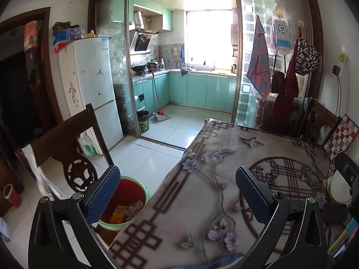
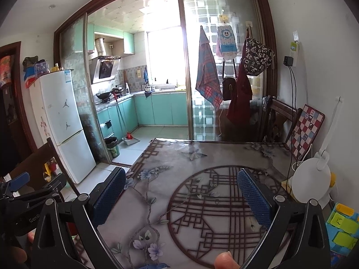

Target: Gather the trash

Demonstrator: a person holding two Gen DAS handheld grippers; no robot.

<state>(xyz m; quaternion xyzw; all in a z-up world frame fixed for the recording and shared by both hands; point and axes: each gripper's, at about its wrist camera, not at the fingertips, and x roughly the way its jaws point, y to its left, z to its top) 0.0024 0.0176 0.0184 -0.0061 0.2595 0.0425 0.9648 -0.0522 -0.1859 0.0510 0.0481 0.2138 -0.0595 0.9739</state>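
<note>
A red bucket with a green rim (image 1: 132, 192) stands on the floor beside the table's left edge and holds trash, orange wrappers and crumpled paper (image 1: 125, 213). My left gripper (image 1: 177, 192) is open and empty, held over the table's left edge, its left finger above the bucket. My right gripper (image 2: 181, 195) is open and empty above the middle of the flower-patterned table (image 2: 202, 157). The left gripper also shows at the left edge of the right wrist view (image 2: 20, 186). I see no loose trash on the tabletop.
A dark wooden chair (image 1: 67, 143) stands left of the bucket. A white fan (image 2: 311, 179), a checkered board (image 2: 307, 130) and coloured blocks (image 2: 343, 228) sit along the table's right side by the wall. A fridge (image 1: 94, 85) and kitchen bin (image 1: 143, 121) lie beyond.
</note>
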